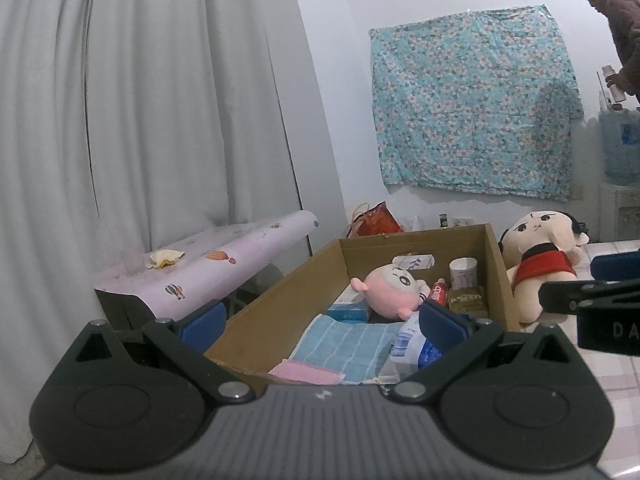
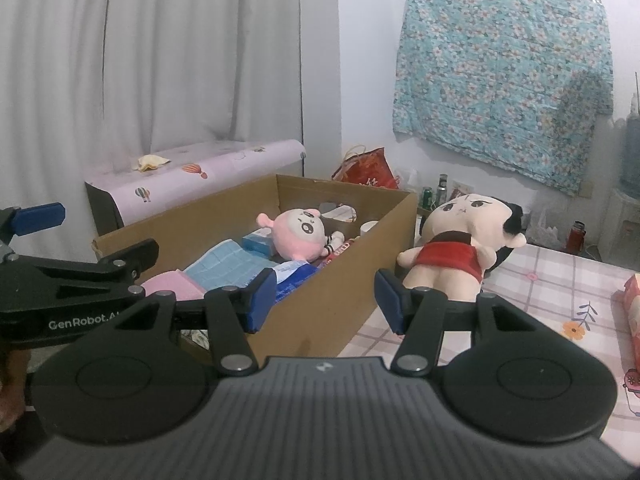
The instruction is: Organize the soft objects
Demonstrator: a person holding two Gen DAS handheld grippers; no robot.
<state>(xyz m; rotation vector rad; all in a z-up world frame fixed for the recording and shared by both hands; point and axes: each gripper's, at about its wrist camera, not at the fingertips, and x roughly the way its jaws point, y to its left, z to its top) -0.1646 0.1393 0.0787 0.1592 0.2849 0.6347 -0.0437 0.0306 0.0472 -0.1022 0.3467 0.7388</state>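
Observation:
A cardboard box (image 1: 272, 312) (image 2: 344, 280) stands on the table and holds a pink plush (image 1: 390, 290) (image 2: 298, 234), a blue towel (image 1: 348, 346) (image 2: 224, 266), a pink cloth (image 1: 308, 372) (image 2: 172, 284) and small packages. A big doll in a red top (image 1: 540, 256) (image 2: 460, 240) lies on the table, against the box's right wall. My left gripper (image 1: 322, 324) hangs open over the box's near end, nothing between its fingers. My right gripper (image 2: 326, 300) is open too, in front of the box's near right corner, the doll just beyond its right fingertip.
A checked tablecloth (image 2: 560, 276) covers the table right of the box. A low stand under a pink balloon-print cover (image 1: 224, 256) sits left of the box by grey curtains. A red bag (image 2: 368, 172) and bottles stand behind. A person (image 1: 616, 32) stands far right by a water dispenser.

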